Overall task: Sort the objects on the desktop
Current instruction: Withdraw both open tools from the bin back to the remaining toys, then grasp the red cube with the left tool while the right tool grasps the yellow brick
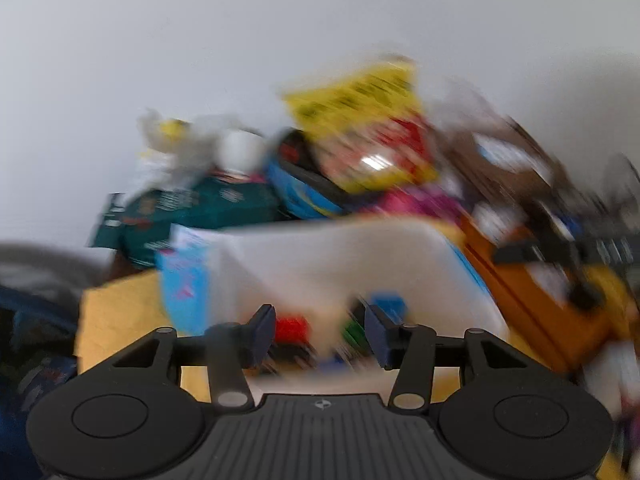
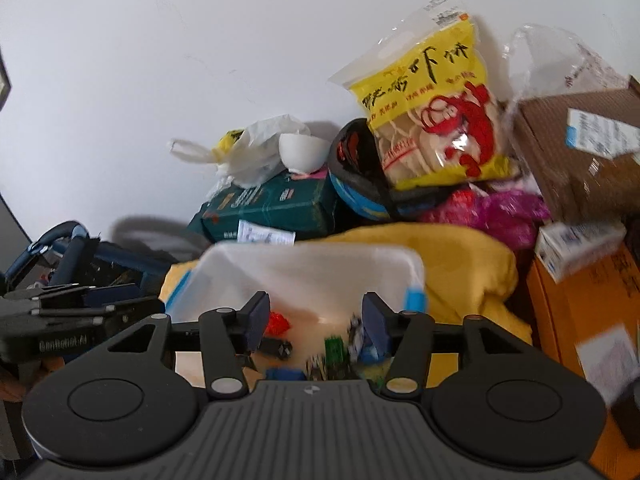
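Fingers [image 2: 260, 320] of both my left gripper [image 1: 320, 332] and right gripper [image 2: 316, 324] spread apart, empty, above the translucent white plastic bin [image 2: 320, 268] of small parts.

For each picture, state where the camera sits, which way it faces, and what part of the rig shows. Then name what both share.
Left wrist: on the left claw, facing a translucent bin and wall clutter; open fingers show, blurred.
Right wrist: on the right claw, same direction; open fingers, left claw at its left.
Shared: bin, yellow snack bag.

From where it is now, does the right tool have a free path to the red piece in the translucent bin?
Probably yes: the right tool is open, and the red piece lies uncovered just ahead, inside its left finger.
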